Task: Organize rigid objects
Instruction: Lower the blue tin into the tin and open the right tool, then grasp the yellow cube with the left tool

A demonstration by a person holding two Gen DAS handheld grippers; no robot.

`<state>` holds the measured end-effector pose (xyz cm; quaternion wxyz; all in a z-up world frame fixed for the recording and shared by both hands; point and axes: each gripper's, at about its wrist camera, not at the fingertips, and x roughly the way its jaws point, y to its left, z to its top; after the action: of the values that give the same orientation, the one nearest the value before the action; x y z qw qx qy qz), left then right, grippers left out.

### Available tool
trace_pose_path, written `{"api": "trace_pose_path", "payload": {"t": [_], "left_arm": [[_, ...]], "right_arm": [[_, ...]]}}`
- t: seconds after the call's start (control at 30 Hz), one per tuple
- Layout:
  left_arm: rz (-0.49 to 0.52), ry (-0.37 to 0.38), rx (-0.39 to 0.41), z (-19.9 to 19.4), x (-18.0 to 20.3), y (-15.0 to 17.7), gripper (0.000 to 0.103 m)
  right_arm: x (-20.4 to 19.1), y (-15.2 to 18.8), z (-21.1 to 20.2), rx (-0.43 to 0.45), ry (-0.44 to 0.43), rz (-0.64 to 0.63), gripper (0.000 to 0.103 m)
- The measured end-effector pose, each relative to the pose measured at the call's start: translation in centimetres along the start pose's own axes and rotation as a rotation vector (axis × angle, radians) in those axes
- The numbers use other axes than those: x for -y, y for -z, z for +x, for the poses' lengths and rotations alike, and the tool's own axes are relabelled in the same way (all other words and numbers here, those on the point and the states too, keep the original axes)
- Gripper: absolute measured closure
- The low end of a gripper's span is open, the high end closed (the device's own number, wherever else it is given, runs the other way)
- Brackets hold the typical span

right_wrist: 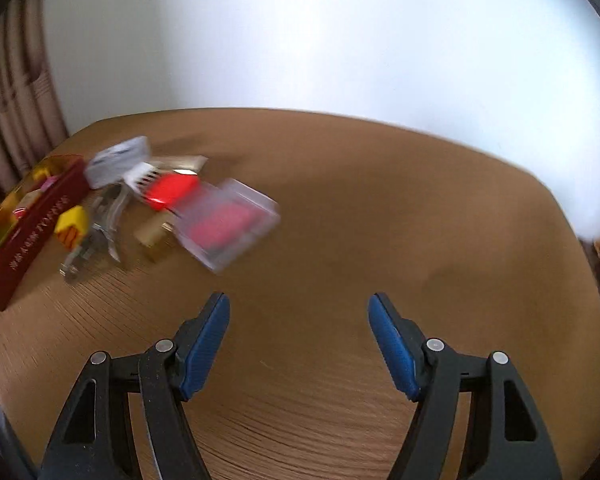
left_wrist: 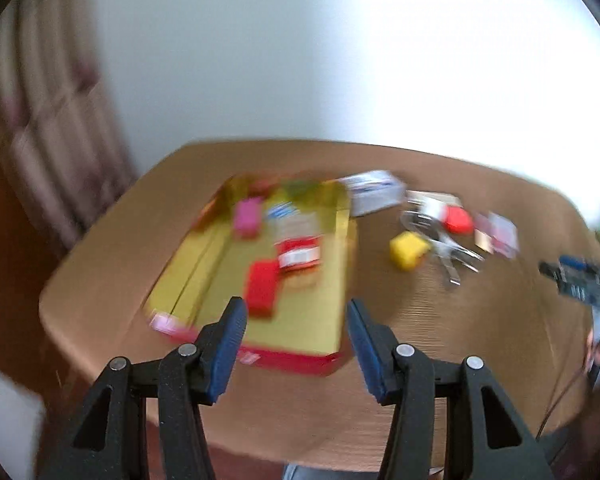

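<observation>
Both the left gripper (left_wrist: 296, 320) and right gripper (right_wrist: 298, 316) stand apart and empty. The gold tray (left_wrist: 300, 320), centre frame, holds several items; the loose pile (right_wrist: 160, 196), upper left, remains unsorted.

Brown wood-grain bench (right_wrist: 380, 220) with rounded corners, spreading ahead of the fingers. Plain white wall (right_wrist: 320, 40) beyond it, brightly lit, washed out toward the right. Beige-brown pleated curtain (right_wrist: 16, 92) far left of the fingers. Dark reddish-brown floor (left_wrist: 16, 216) below the bench's left edge. Both views motion-blurred.
</observation>
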<state>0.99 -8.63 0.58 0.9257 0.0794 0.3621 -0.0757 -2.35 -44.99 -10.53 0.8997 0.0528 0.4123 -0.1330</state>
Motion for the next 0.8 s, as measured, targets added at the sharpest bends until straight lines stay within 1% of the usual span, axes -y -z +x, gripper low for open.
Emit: {"api": "trace_pose_path", "payload": {"t": [0.03, 0.07, 0.1, 0.13, 0.17, 0.23, 0.3, 0.37, 0.43, 0.5, 0.53, 0.57, 0.63, 0.7, 0.8], "left_arm": [[0.085, 0.025, 0.017, 0.2, 1.9, -0.6, 0.050], [0.131, 0.050, 0.019, 0.4, 3.1, -1.0, 0.050], [0.175, 0.080, 0.014, 0.7, 4.3, -1.3, 0.050], [0.218, 0.112, 0.006, 1.2, 5.5, -1.8, 0.050], [0.259, 0.138, -0.004, 1.9, 6.7, -2.4, 0.049], [0.325, 0.145, -0.029, 3.7, 8.6, -3.4, 0.049], [0.364, 0.152, -0.042, 5.2, 9.4, -4.1, 0.049], [0.380, 0.177, -0.083, 7.2, 9.4, -5.2, 0.049], [0.390, 0.254, -0.151, 9.1, 9.1, -6.2, 0.049], [0.402, 0.278, -0.183, 10.2, 9.1, -6.7, 0.049], [0.421, 0.314, -0.204, 10.9, 9.1, -6.9, 0.049], [0.433, 0.330, -0.222, 11.5, 9.2, -7.0, 0.049], [0.453, 0.329, -0.242, 12.3, 9.5, -7.1, 0.049], [0.481, 0.345, -0.270, 13.1, 9.7, -7.2, 0.049], [0.521, 0.322, -0.300, 14.3, 10.0, -7.1, 0.049]], "right_arm": [[0.8, 0.4, 0.2, -0.006, -0.012, 0.028, 0.034], [1.1, 0.4, 0.1, -0.003, -0.026, 0.045, 0.033], [1.6, 0.4, -0.2, 0.020, -0.042, 0.057, 0.033], [1.9, 0.4, -0.3, 0.039, -0.051, 0.062, 0.029], [1.9, 0.4, -0.3, 0.046, -0.059, 0.063, 0.028], [1.7, 0.5, -0.5, 0.053, -0.080, 0.053, 0.028], [2.0, 0.9, -1.0, 0.077, -0.099, 0.052, 0.028], [2.2, 1.1, -1.9, 0.096, -0.122, 0.058, 0.025], [2.2, 1.1, -2.2, 0.106, -0.142, 0.065, 0.023], [2.2, 1.0, -2.4, 0.109, -0.166, 0.067, 0.019], [2.1, 1.0, -2.4, 0.111, -0.173, 0.068, 0.019], [2.1, 1.0, -2.5, 0.114, -0.179, 0.070, 0.018], [2.1, 0.9, -2.5, 0.117, -0.190, 0.071, 0.018], [2.1, 0.9, -2.5, 0.115, -0.200, 0.073, 0.017], [2.1, 0.8, -2.3, 0.105, -0.208, 0.076, 0.015]]}}
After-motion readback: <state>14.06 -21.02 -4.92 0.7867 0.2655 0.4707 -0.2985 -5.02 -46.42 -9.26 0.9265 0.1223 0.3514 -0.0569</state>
